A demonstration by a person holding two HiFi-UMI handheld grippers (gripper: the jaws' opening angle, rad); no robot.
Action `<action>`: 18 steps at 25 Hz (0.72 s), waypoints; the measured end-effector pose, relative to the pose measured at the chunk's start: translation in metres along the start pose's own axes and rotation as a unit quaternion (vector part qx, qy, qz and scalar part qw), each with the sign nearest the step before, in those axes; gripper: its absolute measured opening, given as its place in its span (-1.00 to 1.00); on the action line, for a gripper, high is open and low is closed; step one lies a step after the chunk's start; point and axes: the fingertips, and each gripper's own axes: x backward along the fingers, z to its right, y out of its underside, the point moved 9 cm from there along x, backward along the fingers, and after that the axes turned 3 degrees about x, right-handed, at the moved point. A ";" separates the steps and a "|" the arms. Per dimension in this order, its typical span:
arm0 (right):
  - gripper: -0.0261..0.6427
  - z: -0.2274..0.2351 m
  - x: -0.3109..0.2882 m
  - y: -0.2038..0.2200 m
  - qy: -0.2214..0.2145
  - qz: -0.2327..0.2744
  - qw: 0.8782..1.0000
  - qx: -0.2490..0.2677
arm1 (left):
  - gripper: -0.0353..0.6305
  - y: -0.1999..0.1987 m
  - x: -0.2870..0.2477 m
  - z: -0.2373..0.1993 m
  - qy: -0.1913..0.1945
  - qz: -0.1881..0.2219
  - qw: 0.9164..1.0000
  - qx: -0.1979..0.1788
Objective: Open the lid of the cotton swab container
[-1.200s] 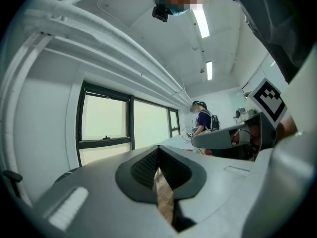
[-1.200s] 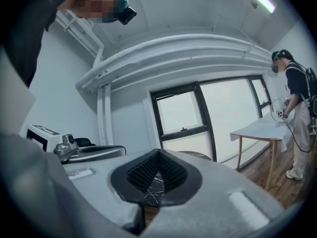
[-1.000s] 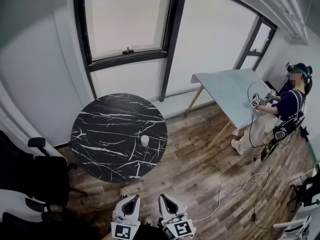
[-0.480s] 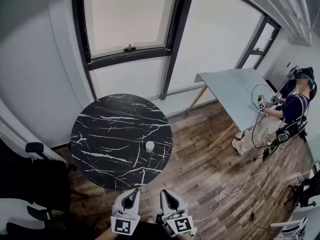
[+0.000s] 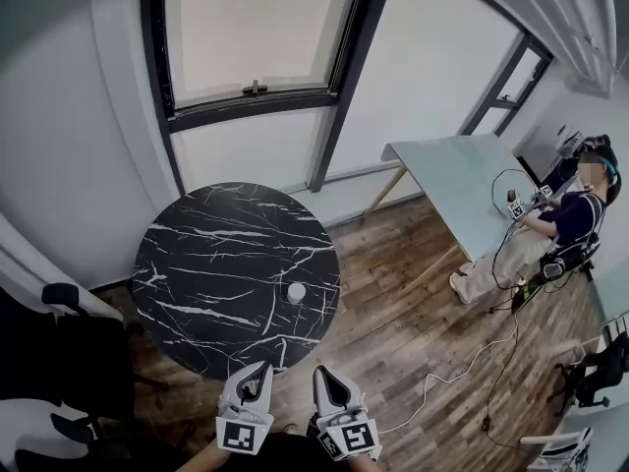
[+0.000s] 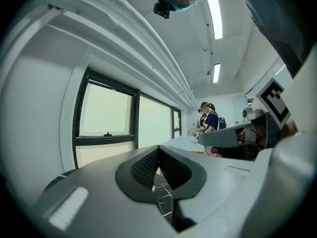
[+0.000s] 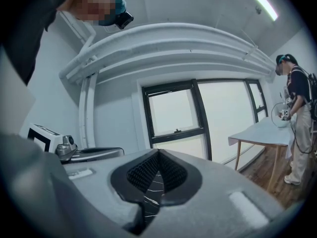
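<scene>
so, step: approach, opening not yet begun.
container: small white cylindrical cotton swab container point(image 5: 296, 291) stands on the round black marble table point(image 5: 197, 264), near its right rim, probably for easy reach.
left gripper point(image 5: 261, 370): clenched, empty, short of the table.
right gripper point(image 5: 323, 373): clenched, empty, just beside the left, likely readied as a pair.
room: bare tabletop around the container; open wooden floor point(image 5: 393, 342) alongside.

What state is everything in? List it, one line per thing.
Left gripper: shut, empty.
Right gripper: shut, empty.
Cotton swab container: upright on the round table, untouched; lid too small to tell.
Window: appears shut.
</scene>
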 end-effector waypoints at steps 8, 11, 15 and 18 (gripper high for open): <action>-0.93 0.004 -0.015 0.002 0.013 -0.012 1.000 0.006 | -0.88 0.000 -0.019 -0.015 0.001 0.002 1.000 0.001; -0.92 0.004 -0.025 0.000 0.019 -0.010 1.000 0.010 | -0.88 -0.003 -0.025 -0.024 0.007 0.006 1.000 -0.005; -0.93 0.003 -0.038 -0.003 0.031 -0.010 0.999 0.012 | -0.88 -0.001 -0.032 -0.041 0.009 -0.003 1.000 0.005; -0.93 0.001 -0.055 -0.005 0.036 -0.008 0.999 0.015 | -0.88 0.006 -0.042 -0.063 0.002 -0.010 1.000 0.004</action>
